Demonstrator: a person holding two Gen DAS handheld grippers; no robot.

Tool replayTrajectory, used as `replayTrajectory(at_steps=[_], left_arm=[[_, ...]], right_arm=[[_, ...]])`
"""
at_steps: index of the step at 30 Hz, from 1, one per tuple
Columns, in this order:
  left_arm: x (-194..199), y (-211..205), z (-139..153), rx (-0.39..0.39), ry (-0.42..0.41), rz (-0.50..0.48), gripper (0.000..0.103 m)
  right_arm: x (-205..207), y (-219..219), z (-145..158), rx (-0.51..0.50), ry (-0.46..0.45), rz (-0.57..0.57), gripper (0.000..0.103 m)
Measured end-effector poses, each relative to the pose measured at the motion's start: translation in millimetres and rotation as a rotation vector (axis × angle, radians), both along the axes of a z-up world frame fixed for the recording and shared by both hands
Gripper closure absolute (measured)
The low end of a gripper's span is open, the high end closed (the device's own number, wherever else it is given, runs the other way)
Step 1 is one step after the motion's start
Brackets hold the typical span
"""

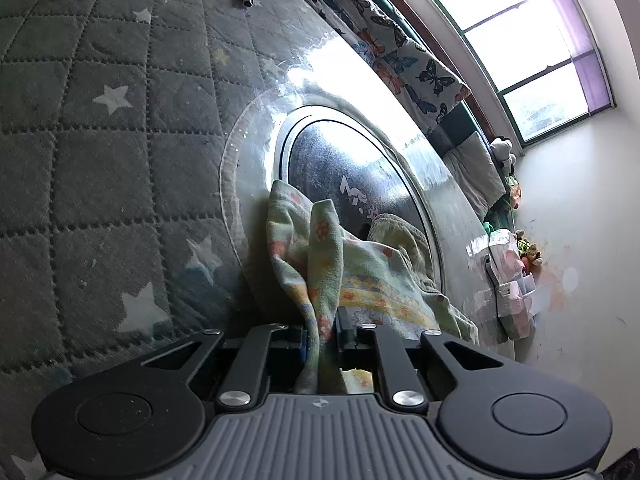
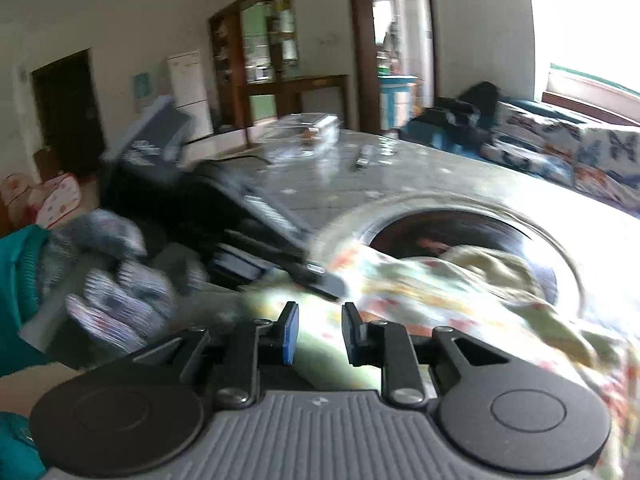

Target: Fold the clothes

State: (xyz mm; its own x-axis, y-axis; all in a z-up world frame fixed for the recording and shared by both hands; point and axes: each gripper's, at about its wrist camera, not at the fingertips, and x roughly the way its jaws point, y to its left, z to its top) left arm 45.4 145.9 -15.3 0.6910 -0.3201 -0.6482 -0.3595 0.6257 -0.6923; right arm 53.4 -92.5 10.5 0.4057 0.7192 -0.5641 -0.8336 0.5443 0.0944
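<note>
My left gripper (image 1: 322, 336) is clamping the cloth (image 1: 360, 276) for lifting — right gripper (image 2: 318, 330) is hovering, jaws apart, empty.

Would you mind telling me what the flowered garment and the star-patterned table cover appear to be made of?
The flowered garment, which the left gripper has shut on, looks like soft knit or fleece, matte and slightly fuzzy, draping in limp folds. The table cover looks like quilted grey fabric with stitched squares and pale stars, under what seems a clear glossy plastic sheet, judging by the glare.
</note>
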Motion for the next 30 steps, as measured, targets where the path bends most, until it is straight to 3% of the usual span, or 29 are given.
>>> replayTrajectory(at_steps=[7, 14, 16, 20, 26, 30], left_arm=[[-0.2, -2.3, 1.4, 0.022, -0.003, -0.006, 0.089], [0.0, -4.4, 3.5, 0.049, -0.003, -0.017, 0.089], [0.1, -4.9, 4.5, 0.059, -0.003, -0.021, 0.089], [1.8, -6.6, 6.1, 0.075, -0.001, -0.029, 0.089], [3.7, -8.7, 6.8, 0.098, -0.003, -0.038, 0.089], [5.0, -9.2, 7.5, 0.11, -0.003, -0.04, 0.089]], right_arm=[[47.0, -58.4, -15.7, -0.021, 0.046, -0.263, 0.081], [86.6, -94.9, -33.2, -0.09, 0.051, -0.438, 0.08], [92.5, -104.2, -33.3, -0.082, 0.045, -0.467, 0.08], [102.2, -120.0, -30.2, -0.081, 0.003, -0.533, 0.061], [122.7, -130.9, -40.1, -0.051, 0.075, -0.57, 0.054], [121.1, -126.0, -43.1, -0.038, 0.072, -0.569, 0.052]])
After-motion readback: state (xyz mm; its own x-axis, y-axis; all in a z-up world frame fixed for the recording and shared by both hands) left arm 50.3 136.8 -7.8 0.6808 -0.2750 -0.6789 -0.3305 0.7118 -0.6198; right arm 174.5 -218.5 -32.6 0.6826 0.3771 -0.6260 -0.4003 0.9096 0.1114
